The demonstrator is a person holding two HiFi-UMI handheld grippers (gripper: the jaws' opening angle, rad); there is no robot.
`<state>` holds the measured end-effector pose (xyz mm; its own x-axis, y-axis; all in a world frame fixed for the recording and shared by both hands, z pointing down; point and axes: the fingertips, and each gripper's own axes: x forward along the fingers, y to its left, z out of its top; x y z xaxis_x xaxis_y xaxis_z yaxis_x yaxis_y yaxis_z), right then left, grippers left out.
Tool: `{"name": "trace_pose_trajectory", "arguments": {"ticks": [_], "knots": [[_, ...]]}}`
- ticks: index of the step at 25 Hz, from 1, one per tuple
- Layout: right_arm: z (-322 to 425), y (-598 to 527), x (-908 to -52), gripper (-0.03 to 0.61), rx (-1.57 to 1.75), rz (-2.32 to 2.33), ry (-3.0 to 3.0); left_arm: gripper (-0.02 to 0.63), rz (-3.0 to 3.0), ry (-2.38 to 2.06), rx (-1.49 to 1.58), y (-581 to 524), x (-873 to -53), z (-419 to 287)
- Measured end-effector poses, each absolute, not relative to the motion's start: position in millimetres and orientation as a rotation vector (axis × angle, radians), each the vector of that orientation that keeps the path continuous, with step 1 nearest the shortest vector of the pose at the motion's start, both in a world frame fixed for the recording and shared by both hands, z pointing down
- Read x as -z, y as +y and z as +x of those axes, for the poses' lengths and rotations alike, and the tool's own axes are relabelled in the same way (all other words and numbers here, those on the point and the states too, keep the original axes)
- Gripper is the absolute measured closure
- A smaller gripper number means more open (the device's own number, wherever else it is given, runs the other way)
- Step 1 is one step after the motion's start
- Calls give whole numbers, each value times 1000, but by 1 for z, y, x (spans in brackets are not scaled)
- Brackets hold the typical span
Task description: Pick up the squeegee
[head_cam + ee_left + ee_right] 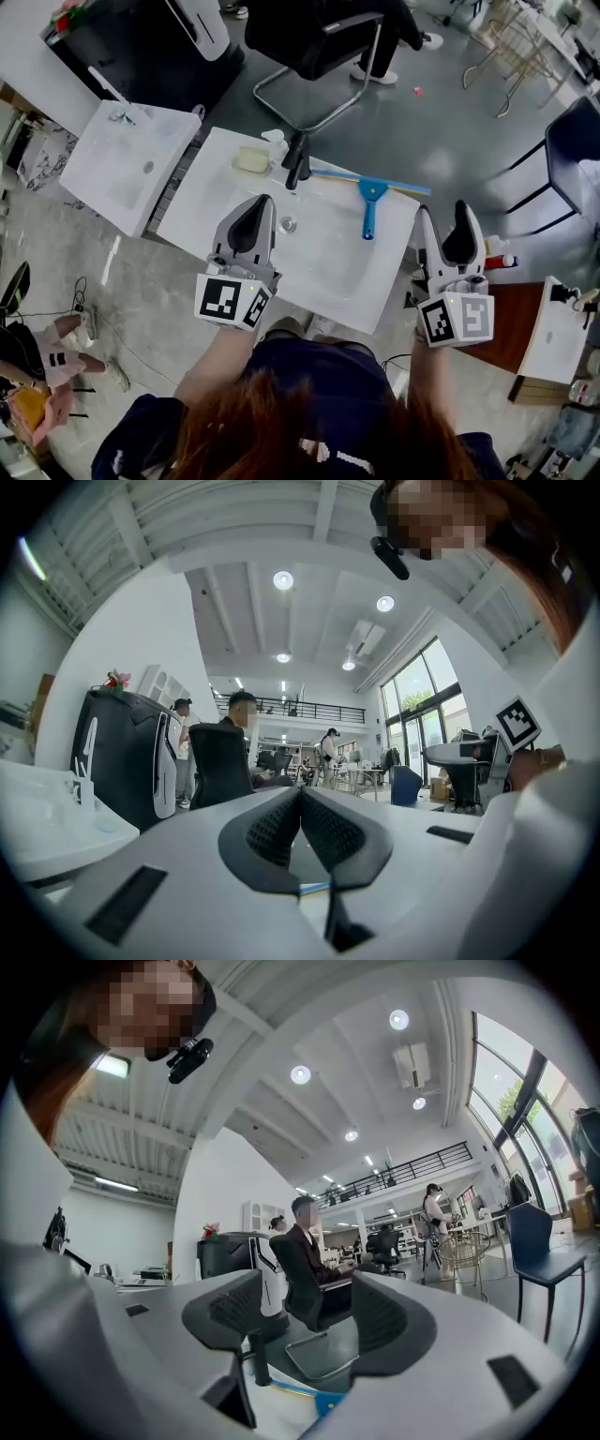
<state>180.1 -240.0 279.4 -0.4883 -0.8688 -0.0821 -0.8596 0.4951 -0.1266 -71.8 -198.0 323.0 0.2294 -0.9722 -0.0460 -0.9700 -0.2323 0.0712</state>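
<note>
The blue squeegee (369,195) lies flat on the white sink (319,267), by the far edge and close to the far right corner. Its handle points back at the person. The left gripper (258,208) hangs over the sink with its jaws pressed together and nothing in them. The right gripper (443,225) is at the sink's right edge, with its jaws apart and empty. A black tap (297,161) stands at the far edge.

This is looking like a big open-plan office hall that is doubling as a test space. Round ceiling lights (283,580) are shining from a high beamed ceiling, a railed mezzanine (403,1170) is running along the far wall, and tall windows (528,1101) are letting in daylight. A person (323,1255) is sitting in a black office chair (314,37) on the grey floor (450,122), while two white washbasins (323,258) are standing free in the open room.
</note>
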Motion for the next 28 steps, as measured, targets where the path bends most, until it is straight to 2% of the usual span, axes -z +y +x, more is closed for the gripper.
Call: {"name": "trace_pose_trajectory", "arguments": {"ticks": [18, 28], "knots": [[171, -307, -318, 279, 244, -1645, 2576, 594, 2508, -1792, 95, -284, -333, -63], [154, -332, -378, 279, 399, -1765, 2614, 594, 2516, -1693, 64, -316, -363, -65]]}}
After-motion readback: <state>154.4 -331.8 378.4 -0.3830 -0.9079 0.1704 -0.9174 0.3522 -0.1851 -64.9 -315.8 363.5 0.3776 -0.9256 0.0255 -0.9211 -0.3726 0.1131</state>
